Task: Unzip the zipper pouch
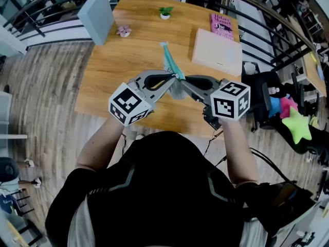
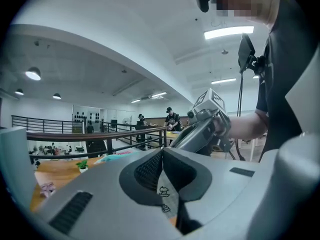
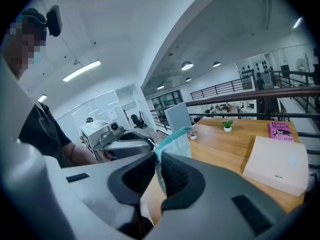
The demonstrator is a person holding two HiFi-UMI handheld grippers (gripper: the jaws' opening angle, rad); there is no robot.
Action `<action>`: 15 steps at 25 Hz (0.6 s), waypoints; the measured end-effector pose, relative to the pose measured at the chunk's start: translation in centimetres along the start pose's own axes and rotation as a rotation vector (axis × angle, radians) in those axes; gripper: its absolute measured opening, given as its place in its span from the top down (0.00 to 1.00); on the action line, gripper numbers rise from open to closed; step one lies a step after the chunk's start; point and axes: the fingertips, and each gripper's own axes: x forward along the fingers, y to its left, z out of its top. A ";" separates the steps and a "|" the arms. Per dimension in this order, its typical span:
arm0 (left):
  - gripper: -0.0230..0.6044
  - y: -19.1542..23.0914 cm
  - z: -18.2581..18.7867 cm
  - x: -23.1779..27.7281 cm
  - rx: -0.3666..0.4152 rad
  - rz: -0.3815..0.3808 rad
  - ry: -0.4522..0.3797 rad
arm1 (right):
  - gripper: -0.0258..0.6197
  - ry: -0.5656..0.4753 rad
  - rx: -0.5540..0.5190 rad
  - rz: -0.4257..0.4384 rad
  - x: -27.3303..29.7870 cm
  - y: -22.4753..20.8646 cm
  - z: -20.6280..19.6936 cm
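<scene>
Left gripper (image 2: 162, 159) and right gripper (image 3: 157, 164) each have jaws clamped on the pouch (image 3: 176, 143). Best keep one still and slide the other slowly.

Wooden table (image 1: 123, 60), carrying a pale blue board (image 1: 97, 14) stood upright at the far left corner, a small potted plant (image 1: 165, 13) near the far edge, a pink book (image 1: 222, 24) and a flat white box (image 1: 217, 52) next to it. Floor (image 1: 46, 96) of grey wood planks, bounded beyond the table by a dark curved railing (image 1: 51, 6). White vaulted ceiling (image 2: 125, 34) fitted with strip lights (image 2: 228, 32) and round lamps (image 2: 33, 74); glazed partition (image 3: 102, 109) along one side.
</scene>
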 end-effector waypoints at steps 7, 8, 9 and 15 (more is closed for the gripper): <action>0.91 -0.7 -1.4 -0.5 -0.076 -0.067 0.048 | 0.89 0.077 -0.037 0.043 0.4 0.5 -1.4; 0.91 -0.7 -1.7 -0.5 -0.073 -0.066 0.060 | 0.89 0.090 -0.046 0.046 0.5 0.4 -1.8; 0.91 -0.5 -2.0 -0.5 -0.066 -0.059 0.072 | 0.89 0.104 -0.053 0.046 0.6 0.3 -2.1; 0.92 0.4 -3.1 -1.3 -0.035 -0.009 0.125 | 0.89 0.125 -0.050 0.059 0.5 -0.1 -3.2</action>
